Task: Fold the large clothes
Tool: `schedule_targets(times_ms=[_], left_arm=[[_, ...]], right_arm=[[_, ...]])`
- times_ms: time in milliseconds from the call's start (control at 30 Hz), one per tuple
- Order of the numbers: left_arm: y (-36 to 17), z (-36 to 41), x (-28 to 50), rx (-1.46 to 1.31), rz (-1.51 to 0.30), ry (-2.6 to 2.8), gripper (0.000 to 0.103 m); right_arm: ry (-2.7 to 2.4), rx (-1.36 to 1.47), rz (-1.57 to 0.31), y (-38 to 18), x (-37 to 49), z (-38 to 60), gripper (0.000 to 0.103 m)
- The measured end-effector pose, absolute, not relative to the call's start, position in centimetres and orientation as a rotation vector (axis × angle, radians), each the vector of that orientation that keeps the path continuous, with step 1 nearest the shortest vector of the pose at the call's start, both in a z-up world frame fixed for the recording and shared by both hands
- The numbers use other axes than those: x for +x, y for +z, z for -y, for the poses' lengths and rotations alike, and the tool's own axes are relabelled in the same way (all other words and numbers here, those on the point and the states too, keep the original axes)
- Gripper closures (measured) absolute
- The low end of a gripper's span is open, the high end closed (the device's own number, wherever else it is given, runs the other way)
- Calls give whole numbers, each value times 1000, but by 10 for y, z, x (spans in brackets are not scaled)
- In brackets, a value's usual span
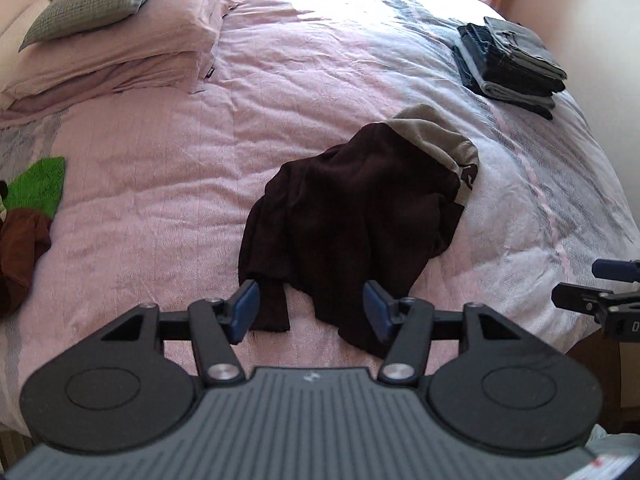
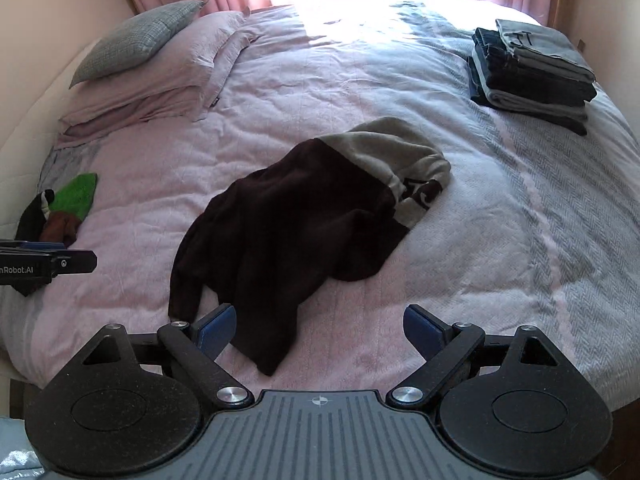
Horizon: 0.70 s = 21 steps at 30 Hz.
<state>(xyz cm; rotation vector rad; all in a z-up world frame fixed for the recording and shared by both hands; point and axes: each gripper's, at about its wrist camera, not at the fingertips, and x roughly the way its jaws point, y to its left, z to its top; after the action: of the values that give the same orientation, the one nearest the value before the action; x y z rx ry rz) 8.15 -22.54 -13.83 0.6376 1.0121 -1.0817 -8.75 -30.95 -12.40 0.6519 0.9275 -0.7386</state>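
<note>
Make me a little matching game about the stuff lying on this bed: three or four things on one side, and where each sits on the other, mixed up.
Things:
1. dark sweater
2. folded stack of clothes
3. grey pillow
4. green cloth

Places:
A. far left, on top of the pink pillows
B. left edge of the bed
C. crumpled in the middle
D. far right corner

Pairs: 1-C, 2-D, 3-A, 4-B

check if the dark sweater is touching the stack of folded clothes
Apart. The right wrist view shows bare bedspread between the dark sweater and the stack of folded clothes.
</note>
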Motion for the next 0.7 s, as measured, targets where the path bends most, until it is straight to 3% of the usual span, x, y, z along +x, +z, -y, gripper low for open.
schedule_targets(times_ms=[700], left_arm=[[-129,163,95,747,-927,-1267,40]], right_arm=[[-890,741,-870,-120,-70,205,14]])
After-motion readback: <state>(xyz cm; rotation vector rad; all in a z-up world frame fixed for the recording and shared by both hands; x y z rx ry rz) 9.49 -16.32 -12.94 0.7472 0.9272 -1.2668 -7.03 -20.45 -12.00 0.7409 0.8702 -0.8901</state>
